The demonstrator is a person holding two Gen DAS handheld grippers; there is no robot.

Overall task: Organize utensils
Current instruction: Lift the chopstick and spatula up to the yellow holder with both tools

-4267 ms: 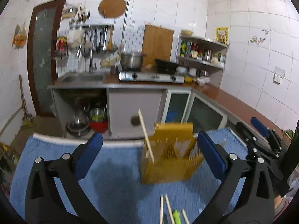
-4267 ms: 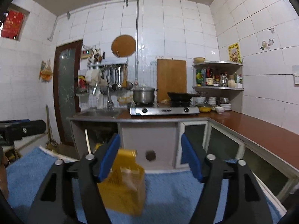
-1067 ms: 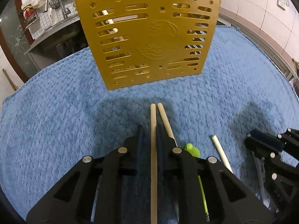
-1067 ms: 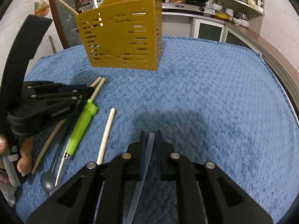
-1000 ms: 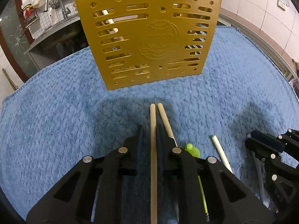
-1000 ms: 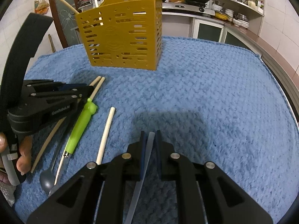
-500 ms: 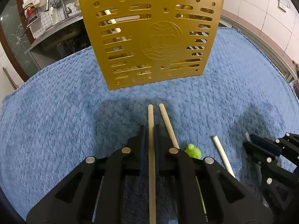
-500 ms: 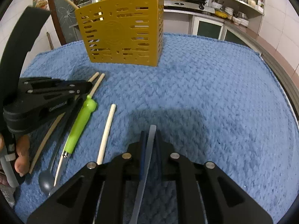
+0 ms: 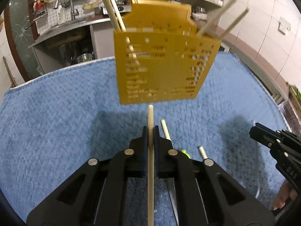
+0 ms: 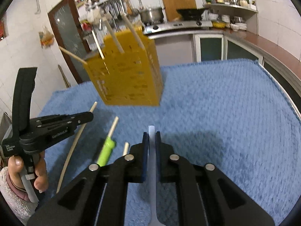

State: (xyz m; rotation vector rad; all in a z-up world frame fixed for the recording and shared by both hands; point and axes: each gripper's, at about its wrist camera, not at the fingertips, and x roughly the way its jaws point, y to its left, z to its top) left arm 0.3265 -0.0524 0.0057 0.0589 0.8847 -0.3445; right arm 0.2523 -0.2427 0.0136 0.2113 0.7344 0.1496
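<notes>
A yellow slotted utensil holder (image 9: 161, 64) stands on the blue towel (image 9: 56, 124) with several chopsticks in it; it also shows in the right wrist view (image 10: 128, 75). My left gripper (image 9: 150, 131) is shut on a wooden chopstick (image 9: 150, 116), lifted off the towel and pointing at the holder. My right gripper (image 10: 151, 137) is shut on a pale grey utensil handle (image 10: 151, 131), raised above the towel. A second wooden chopstick (image 9: 165, 130), a green-handled utensil (image 10: 106, 153) and a short white stick (image 10: 125, 148) lie on the towel.
The towel covers a table with its edge at the right (image 10: 282, 86). A kitchen counter with stove and pot (image 10: 150, 15), sink and shelves stands behind. The left gripper body (image 10: 47, 130) and the hand holding it are at the left of the right wrist view.
Both grippers have lifted from the towel, each with its utensil, and tilted up, so the holder's top and the kitchen come into view. The left chopstick has parted from its neighbour.
</notes>
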